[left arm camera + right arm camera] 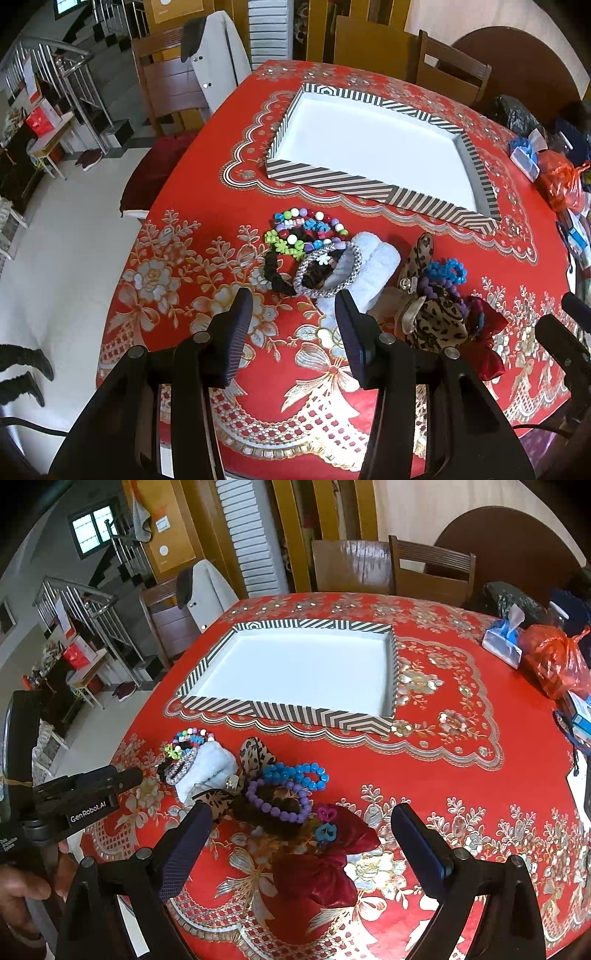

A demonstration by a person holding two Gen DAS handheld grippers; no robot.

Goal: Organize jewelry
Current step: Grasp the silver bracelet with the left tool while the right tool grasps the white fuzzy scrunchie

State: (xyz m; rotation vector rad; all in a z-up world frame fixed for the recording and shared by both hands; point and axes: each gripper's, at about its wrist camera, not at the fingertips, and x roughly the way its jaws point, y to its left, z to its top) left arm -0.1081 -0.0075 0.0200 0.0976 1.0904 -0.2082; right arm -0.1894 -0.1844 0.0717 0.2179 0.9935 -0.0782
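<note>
A striped tray (332, 181) (295, 714) with a white inside lies on the red tablecloth, nothing in it. In front of it sits a heap of jewelry and hair pieces: colourful bead bracelets (308, 230) (188, 738), a silver sparkly bangle (328, 271) (181, 766), a white fluffy band (376, 258) (208, 766), leopard-print bows (432, 317) (258, 755), a purple bead bracelet (277, 799), a blue bead bracelet (299, 775) and a red velvet bow (325, 864) (487, 343). My left gripper (293, 339) hovers open just before the bangle. My right gripper (301, 853) is open above the red bow.
A tissue pack (504, 642), an orange plastic bag (554, 661) and dark items crowd the table's right side. Wooden chairs (432, 568) stand behind the table, one with a white coat (221, 59). The left table edge (147, 258) drops to a white floor. A hand (22, 882) holds the left tool.
</note>
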